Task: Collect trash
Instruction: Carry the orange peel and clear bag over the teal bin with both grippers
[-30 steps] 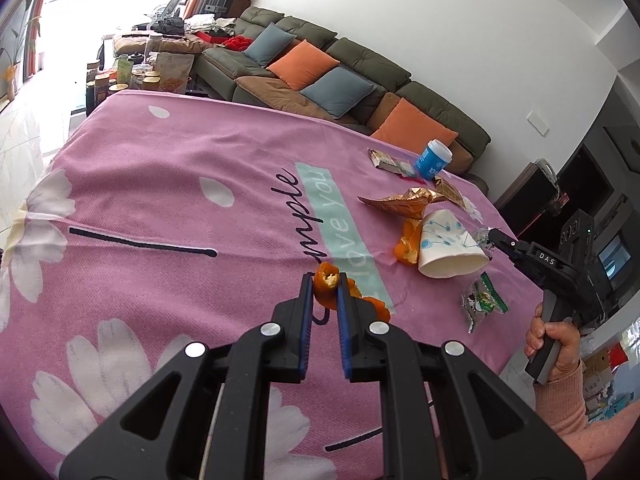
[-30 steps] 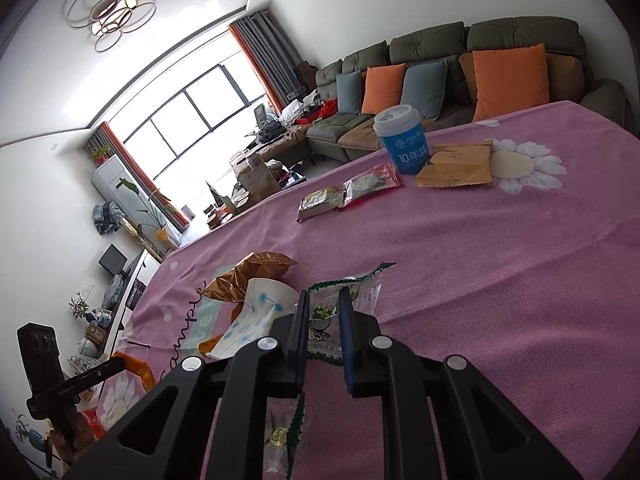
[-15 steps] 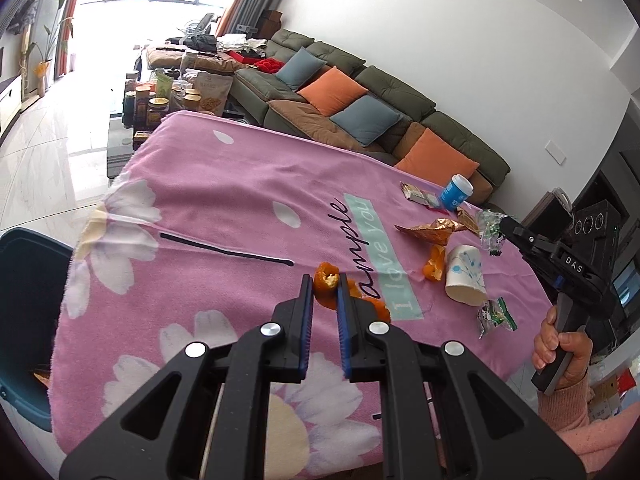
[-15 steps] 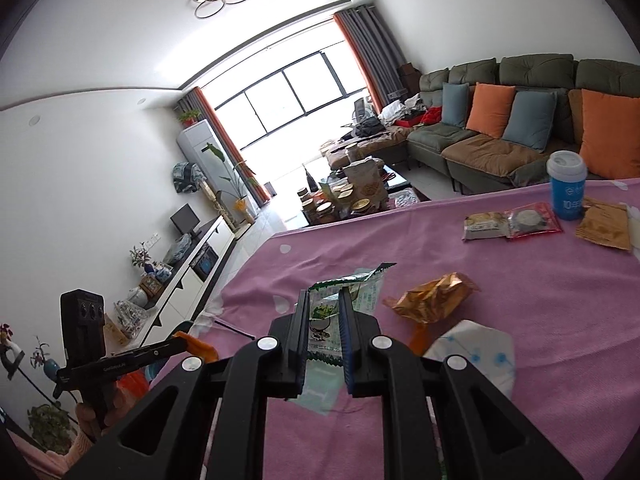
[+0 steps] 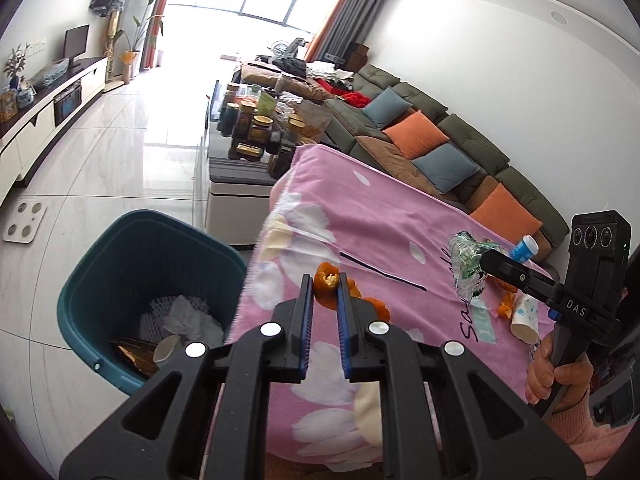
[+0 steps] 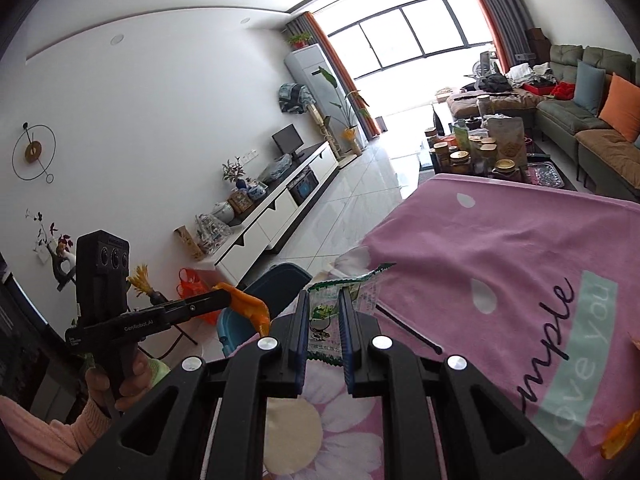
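My left gripper (image 5: pixel 325 284) is shut on an orange peel (image 5: pixel 327 283), held above the near corner of the pink-clothed table (image 5: pixel 360 216). A teal bin (image 5: pixel 120 248) stands on the floor to its lower left, with paper and a wrapper inside. My right gripper (image 6: pixel 324 300) is shut on a green and white snack wrapper (image 6: pixel 320 318) over the table's corner. In the left wrist view the right gripper (image 5: pixel 486 260) holds that wrapper (image 5: pixel 466 266) in the air at right. The right wrist view shows the left gripper (image 6: pixel 230 300) with the peel (image 6: pixel 252 308) near the bin (image 6: pixel 280 280).
On the table lie a tipped white paper cup (image 5: pixel 524 318), orange peel bits (image 5: pixel 504 304) and a blue cup (image 5: pixel 526 248). A low table crowded with jars (image 5: pixel 256 128) stands beyond, a sofa (image 5: pixel 460 148) along the wall. A TV cabinet (image 6: pixel 280 204) lines the far wall.
Both grippers have swung left from mid-table to its corner, carrying the peel and the wrapper. The teal bin has come into view below the left gripper.
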Demonstrator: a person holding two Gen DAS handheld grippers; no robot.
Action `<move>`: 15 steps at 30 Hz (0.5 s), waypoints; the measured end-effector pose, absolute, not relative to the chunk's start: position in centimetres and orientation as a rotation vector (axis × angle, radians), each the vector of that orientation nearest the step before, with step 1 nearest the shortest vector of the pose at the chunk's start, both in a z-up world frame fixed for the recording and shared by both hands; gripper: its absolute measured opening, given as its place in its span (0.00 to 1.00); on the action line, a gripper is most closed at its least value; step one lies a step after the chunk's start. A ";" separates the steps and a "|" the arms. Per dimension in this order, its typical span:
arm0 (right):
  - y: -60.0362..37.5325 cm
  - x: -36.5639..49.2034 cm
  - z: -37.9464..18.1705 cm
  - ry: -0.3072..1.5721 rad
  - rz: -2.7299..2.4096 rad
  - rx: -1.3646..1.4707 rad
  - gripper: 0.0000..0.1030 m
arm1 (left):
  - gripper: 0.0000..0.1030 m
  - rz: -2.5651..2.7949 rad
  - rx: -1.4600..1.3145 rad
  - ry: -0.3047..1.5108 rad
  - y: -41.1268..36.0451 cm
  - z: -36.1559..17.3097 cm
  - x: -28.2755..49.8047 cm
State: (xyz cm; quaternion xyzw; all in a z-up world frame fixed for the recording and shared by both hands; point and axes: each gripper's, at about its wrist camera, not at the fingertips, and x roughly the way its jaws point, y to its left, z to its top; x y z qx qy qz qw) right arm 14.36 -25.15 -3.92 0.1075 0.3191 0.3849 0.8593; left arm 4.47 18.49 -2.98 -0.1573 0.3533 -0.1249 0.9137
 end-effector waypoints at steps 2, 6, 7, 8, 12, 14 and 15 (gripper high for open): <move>-23.0 14.7 -3.8 0.683 0.858 0.212 0.13 | 0.11 -0.218 -0.327 0.726 20.0 -2.9 4.1; -19.3 15.4 -4.0 0.709 0.938 0.192 0.13 | 0.11 -0.146 -0.324 0.724 22.5 -2.7 3.4; -18.4 15.6 -4.0 0.715 0.955 0.187 0.13 | 0.11 -0.130 -0.325 0.725 23.1 -2.7 3.3; -17.4 15.8 -4.1 0.721 0.969 0.180 0.13 | 0.11 -0.116 -0.328 0.725 23.7 -2.8 3.2; -14.3 16.5 -4.7 0.751 1.018 0.147 0.13 | 0.11 -0.056 -0.342 0.731 25.6 -3.4 2.7; -12.7 16.7 -5.0 0.768 1.034 0.123 0.13 | 0.11 -0.036 -0.353 0.739 26.5 -3.9 2.8; -12.1 16.7 -5.2 0.776 1.039 0.113 0.13 | 0.11 -0.022 -0.351 0.744 26.9 -4.1 2.8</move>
